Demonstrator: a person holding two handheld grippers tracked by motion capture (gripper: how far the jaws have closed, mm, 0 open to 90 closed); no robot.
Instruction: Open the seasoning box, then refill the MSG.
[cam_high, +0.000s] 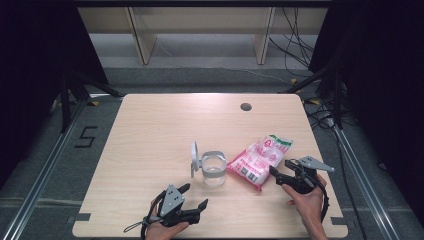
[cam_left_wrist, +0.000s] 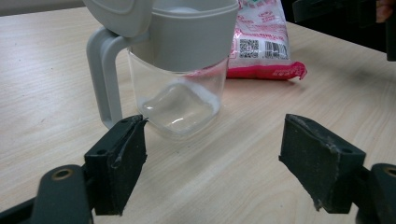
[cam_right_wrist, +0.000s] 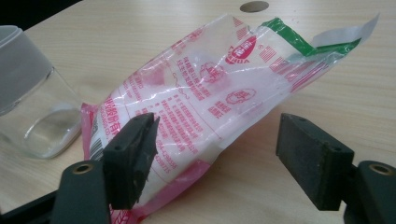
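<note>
Bag (cam_high: 261, 159) on pale wood table (cam_high: 150, 125) — dark surrounding room.

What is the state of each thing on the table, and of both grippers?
Jar: upright, lid flipped open, looks empty.
Pink bag: lying on the table, top end torn open, white contents inside.
Left gripper: open, holding nothing, facing the jar.
Right gripper: open, at the bag's lower end, not gripping it.

A pale wooden table (cam_high: 150, 125) bears a clear jug (cam_high: 213, 170) beside a pink bag (cam_high: 260, 157).
</note>
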